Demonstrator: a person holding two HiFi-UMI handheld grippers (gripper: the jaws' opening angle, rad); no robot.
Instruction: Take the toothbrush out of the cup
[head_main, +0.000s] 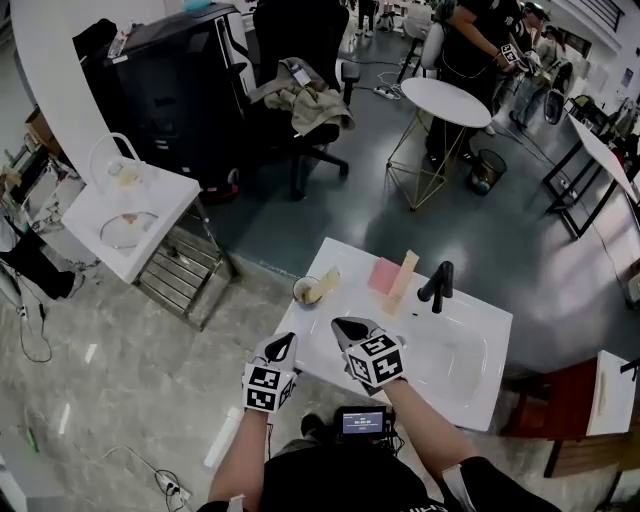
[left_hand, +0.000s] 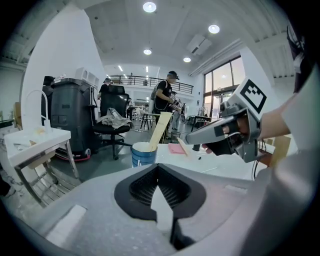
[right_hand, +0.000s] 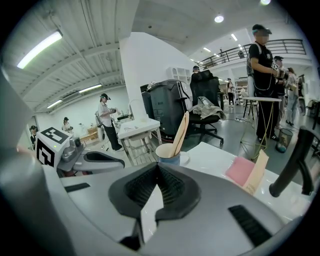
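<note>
Counter (head_main: 475, 395): white washstand top with a moulded basin (head_main: 452, 352) and a black tap (head_main: 437, 286) at the far side; the small items sit along its left and far parts. Left claw (head_main: 284, 346): jaws together, nothing between them, at the counter's near-left corner and aimed at the cup; judged a stand-by post, placed to steady the cup if needed. Right claw (head_main: 347, 328): jaws together and empty, over the counter's near edge, also aimed at the cup; judged the approach step, since the jaws must part before any grasp. Pink pad (head_main: 384, 274) and pale upright carton (head_main: 405, 276): side by side between cup and tap, apart from the cup. Cup (head_main: 306, 291): blue-sided, white inside, upright by the counter's left edge, ahead of both claws and untouched. Toothbrush (head_main: 327, 281): in the cup, lower end hidden inside, a flat pale tan handle leaning over the rim towards the pink pad, its upper length standing clear above the rim and so judged the natural place to grip
</note>
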